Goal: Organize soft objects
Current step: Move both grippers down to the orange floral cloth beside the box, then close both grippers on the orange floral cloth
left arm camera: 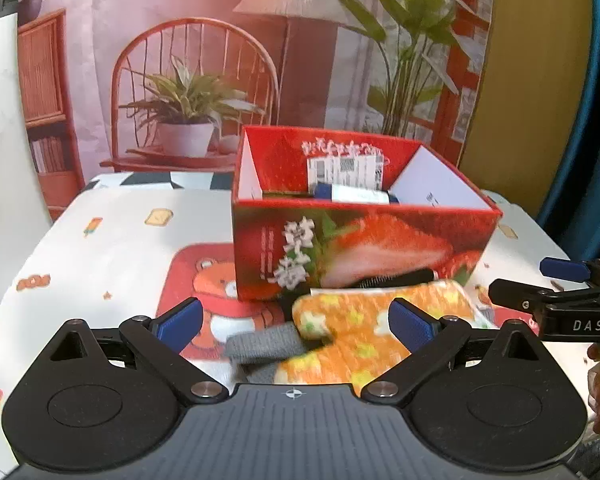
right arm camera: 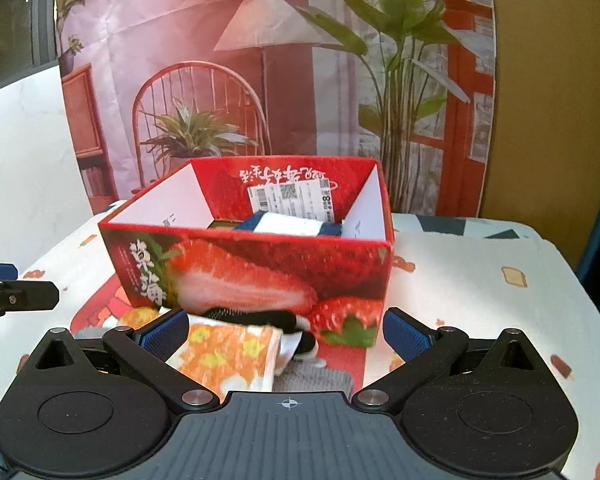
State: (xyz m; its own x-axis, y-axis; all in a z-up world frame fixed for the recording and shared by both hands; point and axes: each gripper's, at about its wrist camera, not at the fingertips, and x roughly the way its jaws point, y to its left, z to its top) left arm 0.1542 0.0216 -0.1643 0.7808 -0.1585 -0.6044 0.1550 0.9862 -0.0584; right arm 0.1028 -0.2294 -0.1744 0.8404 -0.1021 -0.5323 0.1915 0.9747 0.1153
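Your left gripper point(left arm camera: 296, 322) is spread wide, blue pads holding nothing, hovering over the soft pile. Between those pads lies the orange floral cloth point(left arm camera: 374, 330), long axis running from about 8 o'clock to 2 o'clock in the left wrist view, its far end just against the box front. A grey knit piece point(left arm camera: 266, 344) pokes out from under its near-left end, pointing toward 9 o'clock. Your right gripper point(right arm camera: 286, 334) is also wide open and empty; in its view the orange floral cloth point(right arm camera: 224, 354) sits by the left pad at 10 o'clock, with the grey knit piece point(right arm camera: 314, 378) near centre and a black item point(right arm camera: 256, 316) lying crosswise along the box base, blurred, can't tell what it is. Beyond both grippers at 12 o'clock stands the red strawberry box point(left arm camera: 360, 248), open-topped, with a blue-and-white item point(left arm camera: 354, 194) lying flat inside, long axis left-right. All of it rests on the cartoon-print tablecloth point(left arm camera: 100, 248). Your right gripper's arm shows at 3 o'clock in the left view.
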